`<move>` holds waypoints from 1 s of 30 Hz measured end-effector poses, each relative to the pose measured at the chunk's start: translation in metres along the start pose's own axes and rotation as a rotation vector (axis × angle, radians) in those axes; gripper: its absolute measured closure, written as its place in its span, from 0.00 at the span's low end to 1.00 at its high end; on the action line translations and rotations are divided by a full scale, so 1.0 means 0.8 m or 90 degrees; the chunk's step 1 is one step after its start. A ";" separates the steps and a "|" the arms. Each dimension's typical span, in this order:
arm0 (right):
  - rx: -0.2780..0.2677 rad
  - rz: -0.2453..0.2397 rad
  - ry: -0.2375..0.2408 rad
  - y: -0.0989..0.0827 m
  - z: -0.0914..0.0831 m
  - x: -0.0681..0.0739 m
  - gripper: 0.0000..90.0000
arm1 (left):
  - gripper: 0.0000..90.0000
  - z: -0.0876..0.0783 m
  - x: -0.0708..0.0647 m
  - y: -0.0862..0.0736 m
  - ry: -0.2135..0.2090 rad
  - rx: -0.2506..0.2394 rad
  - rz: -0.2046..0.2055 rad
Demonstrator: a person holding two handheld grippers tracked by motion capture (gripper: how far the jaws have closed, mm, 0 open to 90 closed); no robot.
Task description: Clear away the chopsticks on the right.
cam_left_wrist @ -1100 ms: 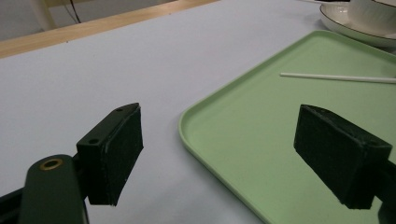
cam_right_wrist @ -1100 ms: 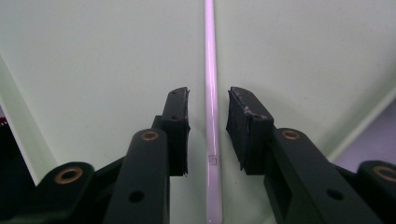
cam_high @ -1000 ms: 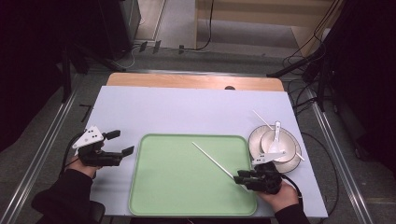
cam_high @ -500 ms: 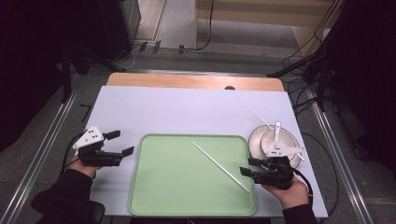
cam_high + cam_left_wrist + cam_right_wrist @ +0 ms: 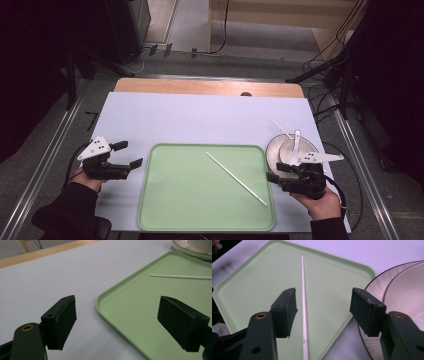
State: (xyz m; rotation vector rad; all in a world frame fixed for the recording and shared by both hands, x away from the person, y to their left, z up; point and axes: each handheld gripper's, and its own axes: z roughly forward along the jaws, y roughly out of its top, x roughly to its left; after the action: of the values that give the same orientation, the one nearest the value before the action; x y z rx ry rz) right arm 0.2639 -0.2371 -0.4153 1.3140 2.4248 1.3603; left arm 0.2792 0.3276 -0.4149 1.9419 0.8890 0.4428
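With the white chopstick (image 5: 236,179) lying flat on the green tray (image 5: 170,210), right tongs (image 5: 273,178) have just been opening, nothing gripped, beside the bowl (image 5: 282,150) holding its mate. Left tongs (image 5: 128,154) idle, released, left of tray on worktop (image 5: 200,120).

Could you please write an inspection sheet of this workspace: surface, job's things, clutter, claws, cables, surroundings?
Surface: pale table top, wooden strip at its far edge.
Job's things: green tray; one white chopstick lies slantwise on it. A second chopstick and a white spoon rest on the plate and bowl right of the tray.
Clutter: nothing seen.
Claws: right claw has just been opening; it is open above the tray's chopstick, not pressing it. Left claw is open over the tray's left edge, nothing between its jaws.
Cables: one trails from each claw; more lie on the floor beyond the table.
Surroundings: dark stands, metal rails beside the table.
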 end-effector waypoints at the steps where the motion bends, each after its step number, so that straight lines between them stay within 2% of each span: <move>1: -0.004 0.002 -0.002 0.000 -0.002 -0.001 0.43 | 0.17 0.000 0.000 0.000 0.000 0.002 0.000; 12: -0.034 0.024 -0.033 -0.002 -0.030 -0.026 0.43 | 0.17 -0.003 -0.001 -0.001 0.001 0.009 0.004; 14: -0.038 0.038 -0.041 -0.003 -0.036 -0.033 0.43 | 0.17 -0.003 -0.001 -0.001 0.001 0.009 0.005; 25: -0.054 0.050 -0.072 -0.003 -0.054 -0.050 0.40 | 0.17 -0.003 -0.001 -0.001 0.002 0.010 0.006; 30: -0.061 0.056 -0.086 -0.003 -0.060 -0.056 0.36 | 0.17 -0.003 -0.001 -0.001 0.002 0.009 0.006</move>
State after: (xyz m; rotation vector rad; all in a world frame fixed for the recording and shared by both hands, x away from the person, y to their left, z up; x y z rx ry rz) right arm 0.2704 -0.3017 -0.4023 1.4527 2.2126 1.3417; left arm 0.2770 0.3288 -0.4143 1.9598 0.8871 0.4459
